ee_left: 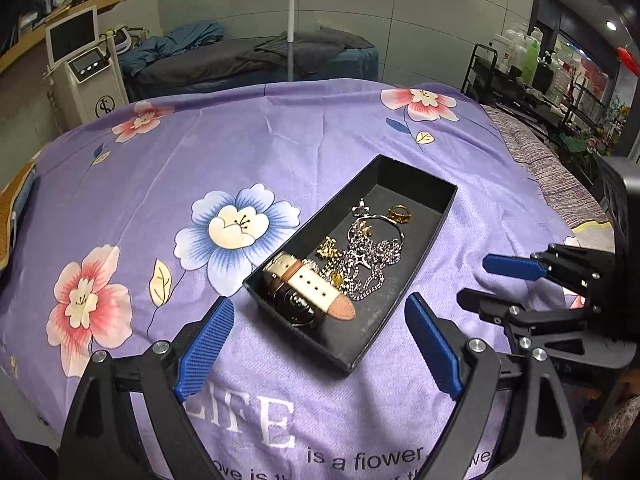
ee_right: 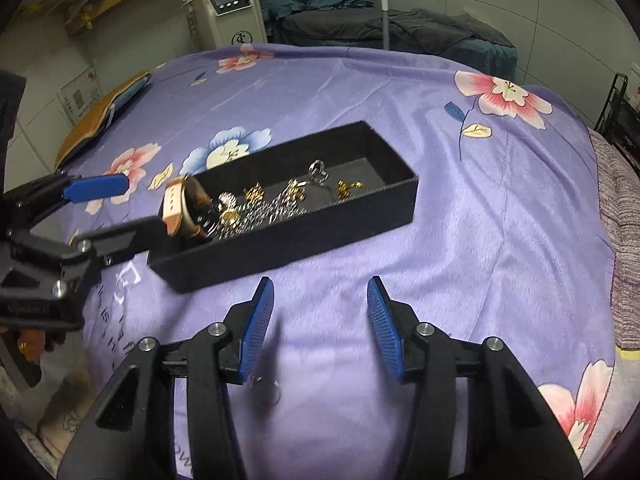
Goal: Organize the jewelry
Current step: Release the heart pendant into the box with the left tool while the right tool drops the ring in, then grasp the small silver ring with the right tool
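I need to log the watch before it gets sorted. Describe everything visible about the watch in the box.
The watch lies at one end of the black box, on the purple flowered cloth. Its strap looks like cream leather with a punched row of holes, a tan tip and a brown keeper loop. The dark, shiny case sits low against the box's end wall, partly under the strap. Silver chains lie against it. Neither gripper touches it.

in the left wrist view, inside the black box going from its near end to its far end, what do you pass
watch with the cream and tan strap → tangle of silver chain → gold ring → bare floor of the black box at its far end.
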The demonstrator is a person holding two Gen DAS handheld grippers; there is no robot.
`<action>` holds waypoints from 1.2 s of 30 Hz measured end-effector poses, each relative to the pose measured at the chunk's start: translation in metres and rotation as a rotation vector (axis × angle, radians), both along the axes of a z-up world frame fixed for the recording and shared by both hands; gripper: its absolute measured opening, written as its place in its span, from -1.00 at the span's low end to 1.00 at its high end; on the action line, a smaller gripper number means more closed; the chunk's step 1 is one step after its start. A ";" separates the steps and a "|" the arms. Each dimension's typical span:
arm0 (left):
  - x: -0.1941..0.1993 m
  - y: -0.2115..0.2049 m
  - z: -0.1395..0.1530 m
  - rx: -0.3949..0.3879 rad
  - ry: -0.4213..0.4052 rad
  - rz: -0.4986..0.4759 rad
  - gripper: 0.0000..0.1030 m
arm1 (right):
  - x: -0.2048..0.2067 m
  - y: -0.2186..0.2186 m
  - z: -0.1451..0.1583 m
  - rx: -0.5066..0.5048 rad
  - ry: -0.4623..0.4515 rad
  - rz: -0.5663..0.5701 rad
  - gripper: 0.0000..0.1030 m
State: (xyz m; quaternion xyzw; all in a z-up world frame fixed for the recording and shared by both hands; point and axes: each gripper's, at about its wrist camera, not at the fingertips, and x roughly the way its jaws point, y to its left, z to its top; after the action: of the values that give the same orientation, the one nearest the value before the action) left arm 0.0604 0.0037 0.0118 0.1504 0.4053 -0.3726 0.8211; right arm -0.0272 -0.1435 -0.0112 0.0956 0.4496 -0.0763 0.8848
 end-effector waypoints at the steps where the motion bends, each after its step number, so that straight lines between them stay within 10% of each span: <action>1: -0.001 0.005 -0.001 -0.004 0.013 0.009 0.68 | -0.004 0.004 -0.004 0.007 0.011 0.011 -0.19; 26: -0.024 0.017 -0.025 0.007 0.101 0.004 0.72 | -0.040 0.048 -0.024 -0.061 0.083 0.057 -0.60; 36: -0.022 0.012 -0.016 0.030 0.070 0.016 0.81 | -0.007 0.025 0.017 0.009 -0.022 0.020 -0.60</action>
State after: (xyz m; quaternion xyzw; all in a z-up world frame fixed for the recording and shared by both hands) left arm 0.0388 0.0153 -0.0043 0.1461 0.4404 -0.3650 0.8071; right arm -0.0339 -0.1182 0.0061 0.0961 0.4411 -0.0643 0.8900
